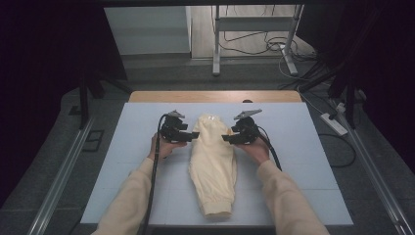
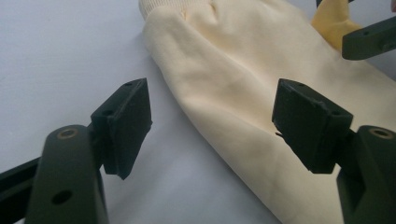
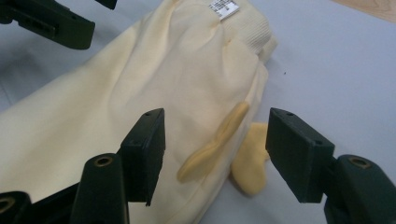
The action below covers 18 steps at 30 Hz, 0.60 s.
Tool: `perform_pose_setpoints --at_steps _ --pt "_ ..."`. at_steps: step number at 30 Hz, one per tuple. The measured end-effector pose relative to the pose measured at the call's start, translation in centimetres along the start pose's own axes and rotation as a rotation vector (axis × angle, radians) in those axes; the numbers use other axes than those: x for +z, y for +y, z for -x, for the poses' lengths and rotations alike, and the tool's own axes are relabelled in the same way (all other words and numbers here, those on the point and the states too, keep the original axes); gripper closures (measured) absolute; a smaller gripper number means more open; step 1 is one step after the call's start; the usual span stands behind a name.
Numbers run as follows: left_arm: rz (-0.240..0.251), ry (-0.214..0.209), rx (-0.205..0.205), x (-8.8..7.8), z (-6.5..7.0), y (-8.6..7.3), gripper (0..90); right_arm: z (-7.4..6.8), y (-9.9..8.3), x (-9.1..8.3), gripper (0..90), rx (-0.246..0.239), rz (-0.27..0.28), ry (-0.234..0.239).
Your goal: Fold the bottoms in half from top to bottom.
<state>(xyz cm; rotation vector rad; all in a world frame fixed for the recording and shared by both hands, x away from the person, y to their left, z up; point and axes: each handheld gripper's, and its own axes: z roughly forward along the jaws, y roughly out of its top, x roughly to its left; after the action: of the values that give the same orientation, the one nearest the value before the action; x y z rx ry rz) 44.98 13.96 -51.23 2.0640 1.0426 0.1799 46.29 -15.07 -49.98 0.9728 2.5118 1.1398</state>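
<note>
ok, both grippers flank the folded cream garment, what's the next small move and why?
Probably ease both inward and close on the cream garment's edges. The left gripper and right gripper stand open beside its waistband end, pads gripping no fabric yet.

Dark curtained surroundings, grey floor [image 1: 161,73], metal stand legs [image 1: 216,44], tangled cables [image 1: 274,46], white power strip [image 1: 334,124]

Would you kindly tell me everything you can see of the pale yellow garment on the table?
The pale yellow garment looks like soft knit trousers folded lengthwise into one narrow strip. It lies flat on the white table, ribbed waistband with a small white label at the far end, ribbed cuff toward the person. Two darker yellow flaps stick out at its right edge. Both grippers flank it, fingers open, none pressing on it.
</note>
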Motion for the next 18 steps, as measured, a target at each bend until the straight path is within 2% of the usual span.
perform_pose_setpoints --at_steps 3,6,18 --pt "-0.007 -0.002 -0.002 0.5 -0.1 0.3 27.6 0.3 0.4 0.3 37.8 0.002 -0.004 -0.006" --pt "-0.016 0.000 -0.009 0.9 -0.3 0.5 27.5 0.8 0.6 0.5 37.8 0.025 0.005 -0.005" --pt "-0.034 0.009 -0.034 1.8 -1.0 0.8 27.6 1.7 1.3 2.0 37.8 0.023 -0.029 -0.018"
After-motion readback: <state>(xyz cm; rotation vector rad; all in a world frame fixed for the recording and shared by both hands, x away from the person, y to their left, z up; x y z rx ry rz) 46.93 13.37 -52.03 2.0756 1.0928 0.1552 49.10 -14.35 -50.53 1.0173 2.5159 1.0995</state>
